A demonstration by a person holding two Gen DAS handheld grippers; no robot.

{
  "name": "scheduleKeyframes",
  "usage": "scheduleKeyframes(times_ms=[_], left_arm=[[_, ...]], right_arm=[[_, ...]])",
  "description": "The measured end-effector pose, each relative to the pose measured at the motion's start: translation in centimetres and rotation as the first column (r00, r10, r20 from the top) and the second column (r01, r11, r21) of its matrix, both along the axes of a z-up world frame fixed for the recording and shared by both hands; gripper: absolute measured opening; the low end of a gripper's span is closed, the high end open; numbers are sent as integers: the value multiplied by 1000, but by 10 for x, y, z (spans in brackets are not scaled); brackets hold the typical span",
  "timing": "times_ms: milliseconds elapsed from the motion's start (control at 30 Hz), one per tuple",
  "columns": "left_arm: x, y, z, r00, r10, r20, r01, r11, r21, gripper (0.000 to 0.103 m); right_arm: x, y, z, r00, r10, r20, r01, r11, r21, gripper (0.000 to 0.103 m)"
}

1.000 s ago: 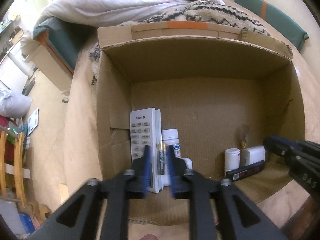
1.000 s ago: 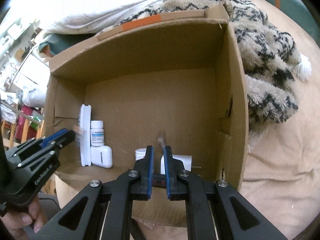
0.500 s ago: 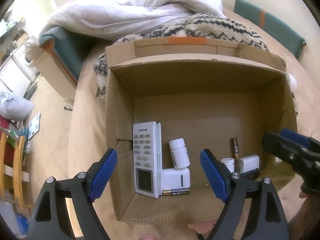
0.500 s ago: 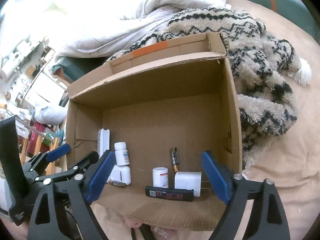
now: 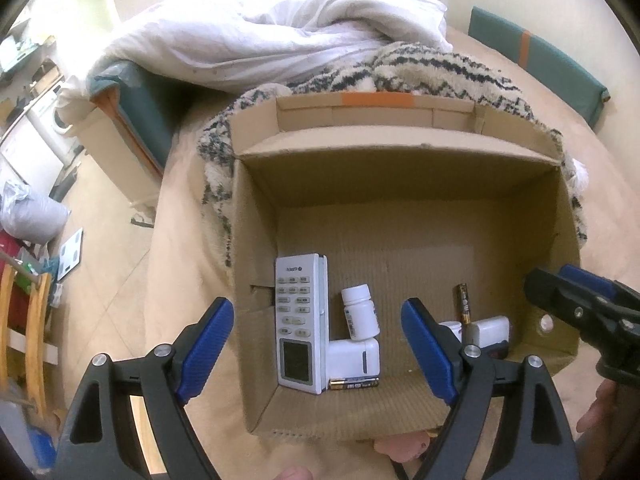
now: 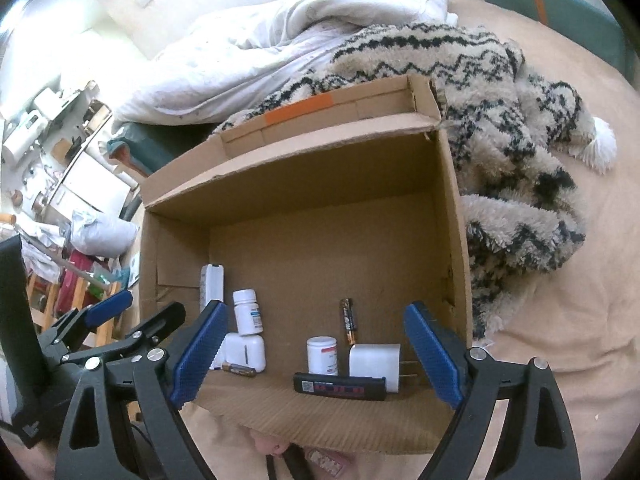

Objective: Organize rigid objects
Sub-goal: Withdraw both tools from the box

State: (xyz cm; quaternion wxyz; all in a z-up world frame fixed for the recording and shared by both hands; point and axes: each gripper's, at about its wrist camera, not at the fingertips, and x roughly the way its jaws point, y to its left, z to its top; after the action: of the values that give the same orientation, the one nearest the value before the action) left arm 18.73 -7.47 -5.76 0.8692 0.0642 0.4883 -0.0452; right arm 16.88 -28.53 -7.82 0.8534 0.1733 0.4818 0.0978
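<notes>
Cardboard box (image 5: 400,184) w/ small rigid items along its near wall. L group at approx. 7 o'clock on the floor: remote (image 5: 298,320), pill bottle (image 5: 360,312), battery (image 5: 354,383). R group at 5 o'clock: 2nd battery (image 6: 347,320), charger (image 6: 374,364). Left gripper (image 5: 318,350) and right gripper (image 6: 316,354): jaws spread, nothing held. Batteries judged light, stiff, slippery, prone to rolling; best pinched mid-length, across the barrel.

A white duvet (image 5: 276,36) and patterned throw (image 6: 500,128) lie on a beige bed (image 6: 560,320); pale floor (image 5: 120,248) left
</notes>
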Motion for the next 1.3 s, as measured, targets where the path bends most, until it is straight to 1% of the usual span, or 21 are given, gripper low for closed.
scheduleKeyframes(times_ms=[100, 300, 500, 600, 767, 867, 1000, 1067, 1133, 1167, 1200, 1233, 1300], left_arm=[[-4, 6, 12, 1000, -3, 4, 3, 1000, -9, 84], [-20, 24, 31, 999, 32, -1, -32, 999, -28, 84], [-46, 43, 32, 998, 61, -14, -62, 998, -16, 85], [-57, 52, 29, 997, 80, -24, -80, 997, -22, 85], [-71, 71, 9, 989, 130, -72, -134, 990, -50, 85], [-72, 83, -7, 974, 188, -130, -197, 978, -63, 85], [-68, 88, -16, 961, 219, -168, -232, 971, -62, 85], [-66, 89, -17, 957, 229, -179, -245, 967, -70, 85], [-66, 91, -17, 953, 230, -197, -253, 963, -96, 85], [-65, 92, -16, 952, 229, -203, -254, 961, -107, 85], [-65, 93, -15, 952, 228, -206, -255, 960, -115, 85], [-65, 93, -15, 951, 227, -210, -256, 959, -123, 85], [-66, 93, -14, 950, 223, -221, -256, 957, -136, 85]], right_arm=[[-5, -3, 6, 1000, -9, 10, 9, 1000, 9, 95], [-21, -7, 13, 1000, -13, 10, 12, 1000, 22, 95], [-41, -10, 20, 1000, 0, 15, 0, 1000, 8, 95], [-54, -13, 16, 1000, -6, -5, 7, 1000, 29, 95], [-71, -13, -2, 997, -11, -81, 17, 997, 70, 95], [-76, -8, -18, 989, 3, -148, 8, 997, 71, 95], [-74, 9, -43, 967, 60, -249, -51, 998, 40, 95], [-72, 17, -63, 939, 98, -330, -90, 995, 40, 95], [-70, 20, -79, 917, 105, -385, -99, 994, 36, 80], [-69, 21, -85, 907, 109, -408, -110, 994, 22, 65], [-68, 24, -91, 897, 120, -426, -127, 992, 10, 53], [-66, 28, -97, 885, 135, -446, -153, 988, -4, 50], [-66, 37, -104, 876, 157, -456, -198, 979, -44, 50]])
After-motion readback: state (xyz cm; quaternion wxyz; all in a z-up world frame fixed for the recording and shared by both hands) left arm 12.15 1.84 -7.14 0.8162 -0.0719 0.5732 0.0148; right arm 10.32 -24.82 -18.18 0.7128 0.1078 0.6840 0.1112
